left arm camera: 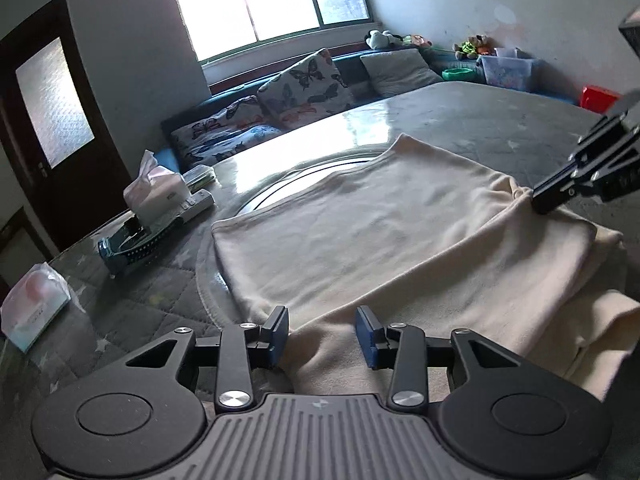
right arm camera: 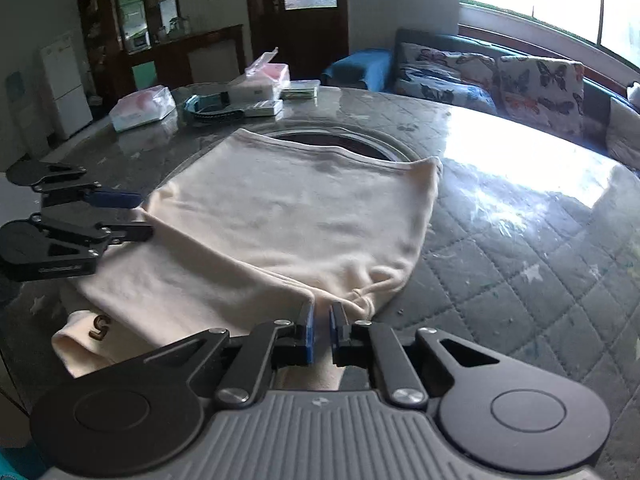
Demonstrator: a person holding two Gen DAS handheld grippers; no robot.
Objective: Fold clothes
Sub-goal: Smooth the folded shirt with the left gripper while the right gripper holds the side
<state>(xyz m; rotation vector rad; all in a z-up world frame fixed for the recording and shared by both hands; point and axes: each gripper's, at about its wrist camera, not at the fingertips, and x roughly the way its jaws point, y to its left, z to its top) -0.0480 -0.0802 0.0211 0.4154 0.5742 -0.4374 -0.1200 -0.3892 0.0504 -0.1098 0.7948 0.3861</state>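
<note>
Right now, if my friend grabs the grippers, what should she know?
Left gripper: open, fingers either side of the shirt edge, not pinching.
Right gripper: shut on the shirt's other corner.
The cream shirt lies on the table, one fold laid over.
Done: first fold.
Left: let go, smooth it, likely fold again.

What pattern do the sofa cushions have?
Butterflies on white; the sofa cushions show best in the left wrist view.

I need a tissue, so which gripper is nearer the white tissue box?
Left. The left gripper sits on the tissue box's side of the cream garment; the right gripper pinches its far edge.
</note>
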